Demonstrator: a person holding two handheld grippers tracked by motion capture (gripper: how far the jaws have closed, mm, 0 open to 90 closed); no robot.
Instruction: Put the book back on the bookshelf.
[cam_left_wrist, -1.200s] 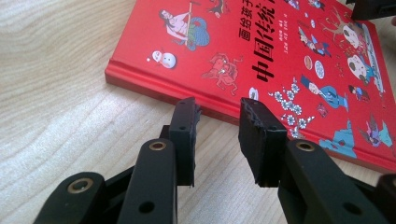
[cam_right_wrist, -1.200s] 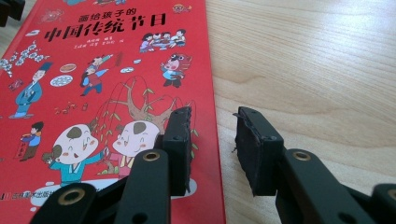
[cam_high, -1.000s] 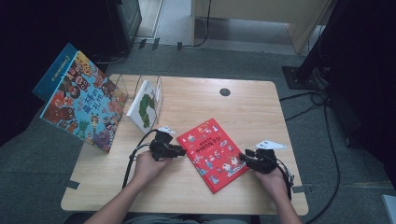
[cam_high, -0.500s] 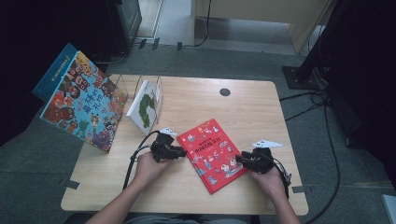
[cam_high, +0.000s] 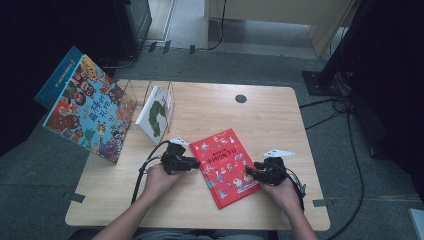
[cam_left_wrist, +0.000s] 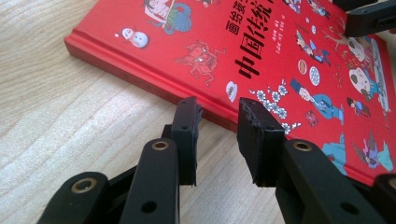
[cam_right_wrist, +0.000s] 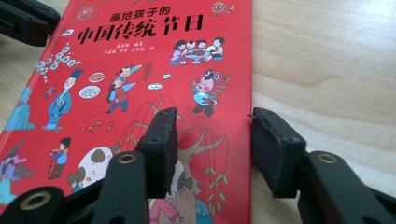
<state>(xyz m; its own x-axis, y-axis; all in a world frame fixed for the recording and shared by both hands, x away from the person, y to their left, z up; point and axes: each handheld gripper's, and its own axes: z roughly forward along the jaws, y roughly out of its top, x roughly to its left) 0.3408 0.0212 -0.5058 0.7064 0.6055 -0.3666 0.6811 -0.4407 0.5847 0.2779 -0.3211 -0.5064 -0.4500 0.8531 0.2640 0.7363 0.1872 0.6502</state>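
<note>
Left tool: jaws narrow with a gap, gripping nothing; they straddle the spine edge of the red picture book
Book: flat on the surface, cover up, lying between the two tools
Right tool: jaws have just been opening, now half-wide, set over the book's far edge without pressing it
Risk: a thin cover flush with the wood; closing jaws may skid over the edge and push the book instead of lifting it

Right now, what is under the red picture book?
The red picture book lies flat on the wooden table; bare wood shows around its edges. Whatever may lie beneath its cover is hidden.
</note>
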